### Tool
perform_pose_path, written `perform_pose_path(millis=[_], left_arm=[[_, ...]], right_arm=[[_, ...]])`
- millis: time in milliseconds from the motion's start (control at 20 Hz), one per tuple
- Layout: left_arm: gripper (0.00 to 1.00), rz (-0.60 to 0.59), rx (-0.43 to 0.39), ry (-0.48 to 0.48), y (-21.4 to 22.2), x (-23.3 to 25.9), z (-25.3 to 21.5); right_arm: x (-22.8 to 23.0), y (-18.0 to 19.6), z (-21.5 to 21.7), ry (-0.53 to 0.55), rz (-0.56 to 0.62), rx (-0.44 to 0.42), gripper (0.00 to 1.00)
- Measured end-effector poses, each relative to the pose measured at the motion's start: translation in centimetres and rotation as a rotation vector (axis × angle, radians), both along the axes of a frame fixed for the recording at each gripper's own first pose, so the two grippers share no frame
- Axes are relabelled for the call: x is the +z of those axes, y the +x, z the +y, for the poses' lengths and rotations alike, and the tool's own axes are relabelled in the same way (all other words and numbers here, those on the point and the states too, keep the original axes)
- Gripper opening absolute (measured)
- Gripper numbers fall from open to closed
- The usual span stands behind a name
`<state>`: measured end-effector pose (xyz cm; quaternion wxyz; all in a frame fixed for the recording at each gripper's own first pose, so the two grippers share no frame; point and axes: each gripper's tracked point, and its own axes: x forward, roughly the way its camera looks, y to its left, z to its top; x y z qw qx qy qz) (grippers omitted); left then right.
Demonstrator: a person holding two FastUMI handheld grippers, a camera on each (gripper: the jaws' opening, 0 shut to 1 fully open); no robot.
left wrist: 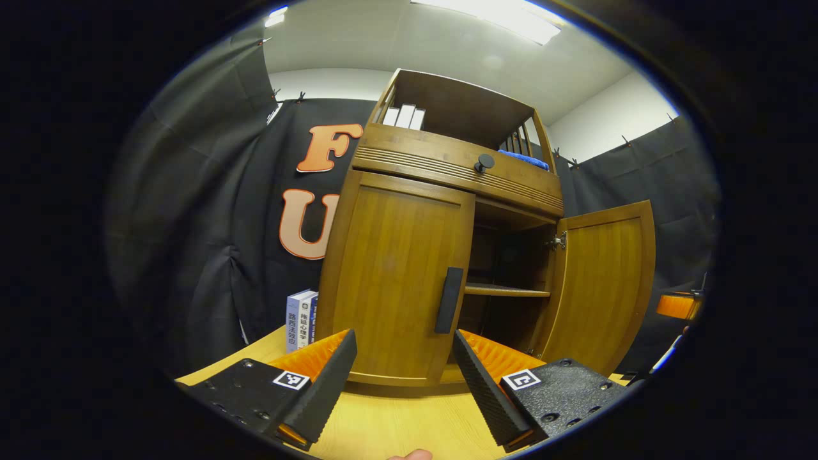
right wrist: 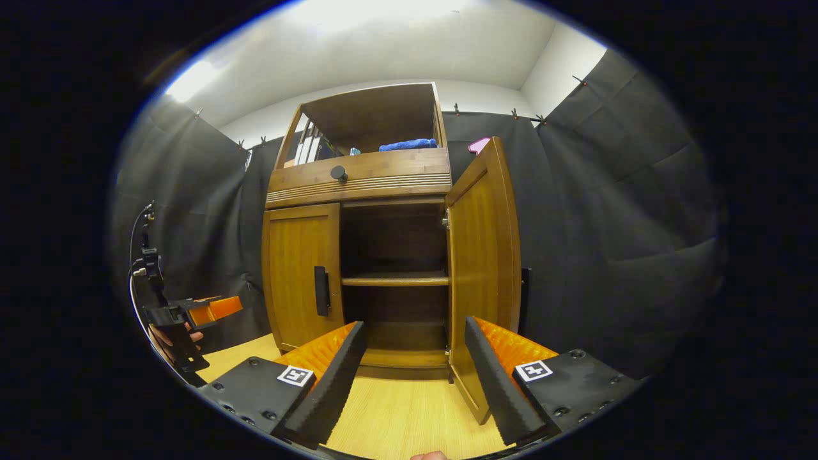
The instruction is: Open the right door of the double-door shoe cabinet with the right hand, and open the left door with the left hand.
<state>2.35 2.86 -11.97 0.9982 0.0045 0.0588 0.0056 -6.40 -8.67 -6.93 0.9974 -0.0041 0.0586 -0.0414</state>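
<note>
With the right door point(right wrist: 482, 255) already swung wide and the left door point(left wrist: 396, 275) shut, second step in hand: left gripper point(left wrist: 402, 377) released, empty, facing the black handle point(left wrist: 449, 300), needing to close in and pull; right gripper point(right wrist: 415, 377) likewise spread, idle.

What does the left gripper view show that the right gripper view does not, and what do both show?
Left gripper view: books standing on the table beside the cabinet.
Right gripper view: a hand holding the left gripper, and a pink thing behind the right door.
Both: the cabinet, its left door shut with a black handle, its right door swung open, the inner shelf, the knob and a blue cloth on top.
</note>
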Motion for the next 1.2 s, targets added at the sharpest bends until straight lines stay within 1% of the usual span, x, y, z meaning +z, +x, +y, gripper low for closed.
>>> perform_pose_path(millis=[150,200,250,300,350,400,450,500,550,600,650,700,750,800,850,900,950,1000,1050,1100,1200], left_arm=[[0.95,-0.014,-0.019,0.045,4.1,0.3,-2.0],[0.92,-0.021,-0.04,0.06,5.6,0.5,-3.0],[0.95,-0.022,-0.062,0.069,7.3,0.4,-4.1],[0.92,-0.015,-0.079,0.066,8.9,0.2,-5.2],[0.94,-0.022,-0.086,0.051,10.1,0.2,-6.1],[0.92,-0.03,-0.104,0.037,11.6,0.3,-7.1],[0.94,-0.037,-0.11,0.042,13.1,0.5,-7.8],[0.94,-0.036,-0.11,0.062,14.4,0.4,-8.2],[0.91,-0.024,-0.107,0.075,15.7,-0.2,-8.6],[0.92,-0.007,-0.096,0.081,16.7,-0.9,-8.8],[0.91,0.015,-0.081,0.087,17.7,-1.9,-8.9],[0.91,0.038,-0.062,0.095,18.4,-2.9,-8.6],[0.95,0.062,-0.041,0.099,19.1,-4.4,-8.0],[0.95,0.076,-0.03,0.091,19.7,-5.1,-7.6],[0.92,0.086,-0.021,0.081,20.2,-5.6,-7.3],[0.92,0.094,-0.01,0.075,20.7,-6.1,-6.8],[0.92,0.106,0.003,0.08,21.1,-6.8,-6.5],[0.95,0.119,0.011,0.087,21.3,-7.1,-6.7],[0.92,0.127,0.01,0.087,21.6,-7.3,-7.0],[0.92,0.131,0.009,0.083,21.8,-7.6,-7.1],[0.92,0.123,0.031,0.089,22.3,-7.8,-6.5]], right_arm=[[0.2,-0.8,1.1,0.017,0.004,0.028,0.99],[0.1,-1.2,1.1,0.025,0.007,0.033,0.99],[0.1,-1.5,1.1,0.03,0.005,0.034,0.98],[0.3,-1.8,1.1,0.029,0.003,0.034,0.94],[0.5,-2.0,1.3,0.022,-0.003,0.047,0.98],[0.4,-2.2,1.5,0.013,-0.002,0.06,0.98],[0.3,-2.4,1.4,0.001,0.004,0.061,0.98],[0.2,-2.5,1.3,-0.013,0.01,0.059,0.98],[0.2,-2.7,1.3,-0.026,0.014,0.055,0.94],[0.1,-2.9,1.2,-0.033,0.015,0.055,0.98],[0.2,-3.0,1.3,-0.031,0.012,0.061,0.93],[0.4,-3.0,1.9,-0.022,0.004,0.073,0.98],[0.2,-2.9,2.4,-0.013,0.002,0.085,0.98],[-0.4,-2.9,2.3,-0.006,0.009,0.092,0.98],[-0.8,-2.9,2.3,-0.002,0.017,0.095,0.98],[-1.1,-2.9,2.5,0.0,0.022,0.099,1.0],[-1.4,-2.8,2.6,0.0,0.029,0.101,0.98],[-1.6,-2.7,2.6,0.0,0.034,0.098,0.98],[-2.0,-2.5,2.4,0.002,0.037,0.093,0.98],[-2.4,-2.4,2.3,0.005,0.043,0.087,0.98],[-3.1,-2.2,1.8,0.016,0.054,0.074,0.98]])
